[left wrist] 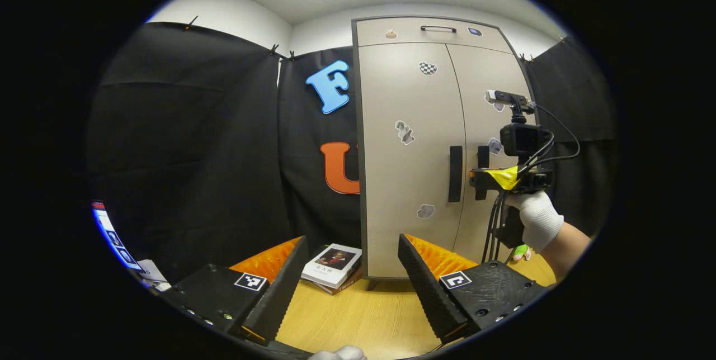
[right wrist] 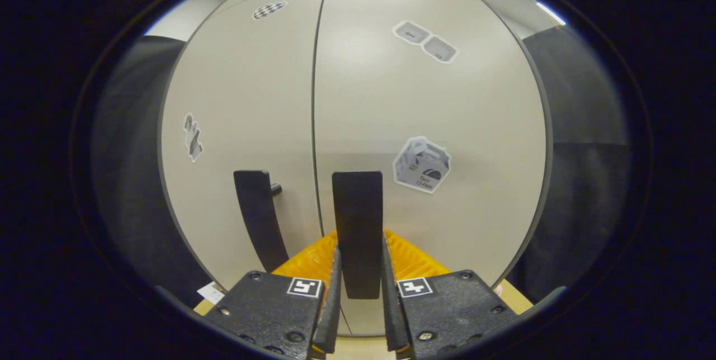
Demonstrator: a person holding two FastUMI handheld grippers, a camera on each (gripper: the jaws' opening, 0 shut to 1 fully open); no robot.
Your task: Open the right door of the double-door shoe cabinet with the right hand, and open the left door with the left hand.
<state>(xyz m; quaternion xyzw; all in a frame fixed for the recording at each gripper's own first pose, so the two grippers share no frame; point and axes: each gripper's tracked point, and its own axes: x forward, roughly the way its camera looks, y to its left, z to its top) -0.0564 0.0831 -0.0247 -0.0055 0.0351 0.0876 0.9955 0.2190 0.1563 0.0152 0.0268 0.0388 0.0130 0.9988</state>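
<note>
The beige shoe cabinet (left wrist: 414,125) stands on the table with both doors flush and closed. In the left gripper view its left door handle (left wrist: 455,173) is a dark vertical bar, far ahead of my open left gripper (left wrist: 352,242), which holds nothing. A gloved hand (left wrist: 537,217) holds my right gripper (left wrist: 480,178) at the right door handle (left wrist: 483,154). In the right gripper view, the right gripper (right wrist: 359,248) is shut on the right door handle (right wrist: 358,220), with the left door handle (right wrist: 258,214) just to its left.
Stacked books (left wrist: 334,265) lie on the wooden table (left wrist: 358,315) at the cabinet's left foot. A top drawer with a slim handle (left wrist: 438,28) sits above the doors. Papers (left wrist: 120,245) lie at the far left, and a small green object (left wrist: 520,252) sits by the cabinet's right.
</note>
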